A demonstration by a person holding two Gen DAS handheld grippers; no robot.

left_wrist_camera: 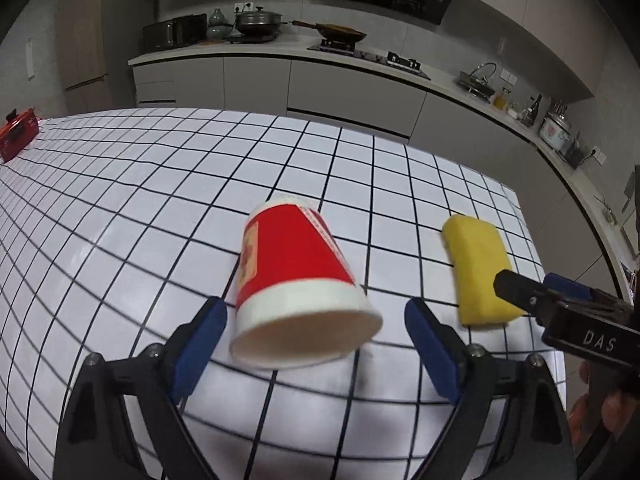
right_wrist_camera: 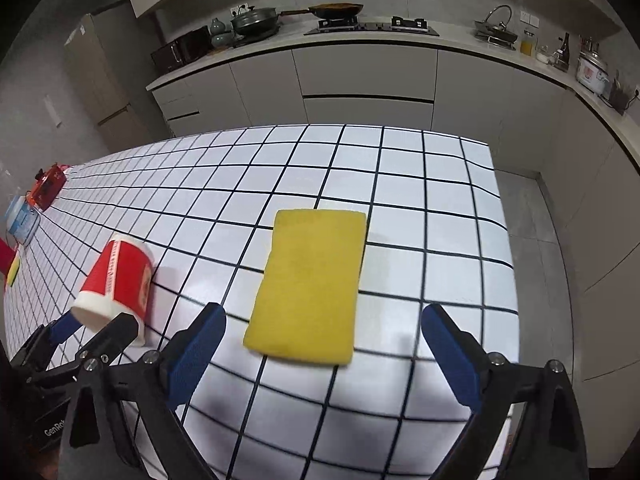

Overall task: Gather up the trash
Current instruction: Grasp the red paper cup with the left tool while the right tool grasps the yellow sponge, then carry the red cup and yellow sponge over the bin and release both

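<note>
Now the left gripper stands with its jaws wide apart over a table covered in white squares with black lines. A red paper cup with a white rim lies on its side on this table, and its open mouth faces the gripper. The mouth of the cup is between the two blue pads, but neither pad touches it; there is a gap on each side. Just to the right of this gripper lies a yellow sponge, flat on the table near the right edge.

The right gripper is also wide open and holds nothing. The yellow sponge lies flat directly ahead of it, with its near end between the two blue fingertips, and both are apart from it. In the left wrist view the right gripper comes in from the right side, and one black finger covers a near corner of the sponge. To the left of the right gripper, the red paper cup is seen with the left gripper's fingers around its rim.

Far to the left of both grippers, at the far edge of the table, there is a small red box. Beyond the table a kitchen counter runs along the wall with a wok on a gas stove.
</note>
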